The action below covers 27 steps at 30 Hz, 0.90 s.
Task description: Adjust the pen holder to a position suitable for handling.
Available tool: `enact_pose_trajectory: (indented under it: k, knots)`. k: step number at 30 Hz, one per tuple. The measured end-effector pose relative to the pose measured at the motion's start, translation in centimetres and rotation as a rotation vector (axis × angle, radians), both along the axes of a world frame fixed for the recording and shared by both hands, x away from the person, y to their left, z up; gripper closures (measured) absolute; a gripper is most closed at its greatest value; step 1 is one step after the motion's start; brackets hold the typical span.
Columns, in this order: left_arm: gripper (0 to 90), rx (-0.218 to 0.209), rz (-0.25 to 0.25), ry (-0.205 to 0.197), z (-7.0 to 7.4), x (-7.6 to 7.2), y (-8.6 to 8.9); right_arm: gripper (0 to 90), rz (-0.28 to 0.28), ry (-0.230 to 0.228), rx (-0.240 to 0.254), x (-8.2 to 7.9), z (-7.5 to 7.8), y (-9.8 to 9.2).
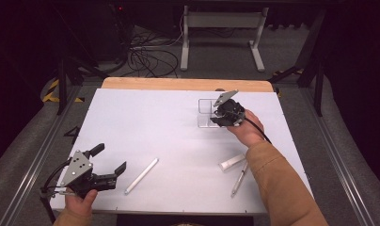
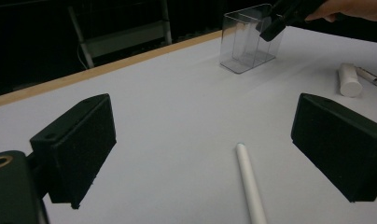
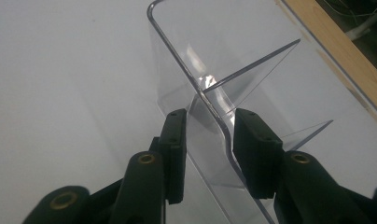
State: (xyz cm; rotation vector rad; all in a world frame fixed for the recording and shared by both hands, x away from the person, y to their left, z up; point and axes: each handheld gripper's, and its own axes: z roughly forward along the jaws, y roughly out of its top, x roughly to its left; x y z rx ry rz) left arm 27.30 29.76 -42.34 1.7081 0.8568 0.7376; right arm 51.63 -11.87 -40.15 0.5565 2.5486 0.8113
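Right hand-held gripper [image 3: 203, 135] straddles the clear box [image 3: 210, 51] wall
Jaws narrow, contact unclear; box's far end cut off at 1 o'clock; left hand-held gripper [image 2: 203, 140] wide, empty.

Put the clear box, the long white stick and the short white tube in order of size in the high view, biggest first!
1. Clear box, the biggest.
2. Long white stick, thin but longest.
3. Short white tube, the smallest.

The box sits farther from the camera, so it may really be bigger than it looks.
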Motion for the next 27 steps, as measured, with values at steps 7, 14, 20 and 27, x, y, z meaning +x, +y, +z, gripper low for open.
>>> enact_pose_trajectory:
  k: [7, 14, 20, 27]
  knots:
    - [7.4, 0.003, 0.006, 0.002, 0.0, 0.0, 0.1, 80.7, 0.067, -0.045, -0.046, -0.8, 0.6, 0.1]
    - [7.3, 0.002, 0.006, 0.004, 0.0, 0.0, 0.0, 85.7, 0.110, -0.024, -0.058, -1.4, 1.5, 0.7]
    - [7.4, 0.000, 0.005, 0.005, 0.0, 0.0, 0.0, 86.9, 0.192, -0.019, -0.037, -3.2, 2.8, 1.9]
    - [7.4, 0.003, 0.001, 0.007, 0.0, 0.0, -0.1, 86.7, 0.331, 0.022, 0.002, -5.5, 3.4, 4.3]
